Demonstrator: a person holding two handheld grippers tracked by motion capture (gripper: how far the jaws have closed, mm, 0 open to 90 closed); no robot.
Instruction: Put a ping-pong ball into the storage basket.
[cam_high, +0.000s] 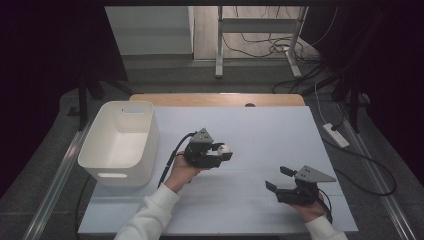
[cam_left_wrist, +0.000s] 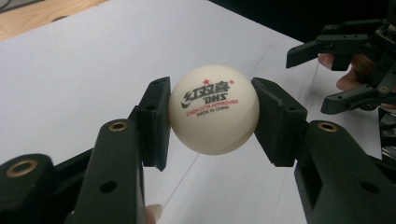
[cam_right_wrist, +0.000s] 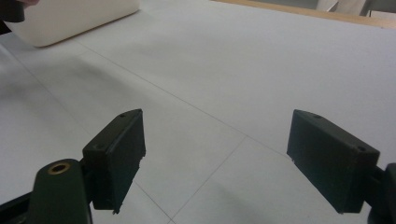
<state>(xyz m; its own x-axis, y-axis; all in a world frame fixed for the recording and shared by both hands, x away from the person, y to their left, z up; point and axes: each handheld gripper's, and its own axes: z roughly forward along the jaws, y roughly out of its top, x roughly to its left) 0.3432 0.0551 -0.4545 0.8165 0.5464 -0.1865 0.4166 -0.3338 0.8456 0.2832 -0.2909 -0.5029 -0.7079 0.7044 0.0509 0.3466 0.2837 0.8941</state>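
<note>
Above the white-covered bench (cam_high: 250, 130), the left gripper (cam_left_wrist: 210, 116) fingers clamp a white ball (cam_left_wrist: 213, 109); the right gripper (cam_right_wrist: 215, 158) fingers are spread apart, holding nothing.

Ball (cam_high: 225, 148) between left gripper (cam_high: 223, 151) jaws, bin (cam_high: 121, 142) to its left

The right tongs (cam_right_wrist: 215, 163) stand wide apart with nothing between the jaws, above the pale surface (cam_right_wrist: 261, 70), which is crossed by thin seam lines. At far left sits the rounded corner of a white bin (cam_right_wrist: 70, 18).
</note>
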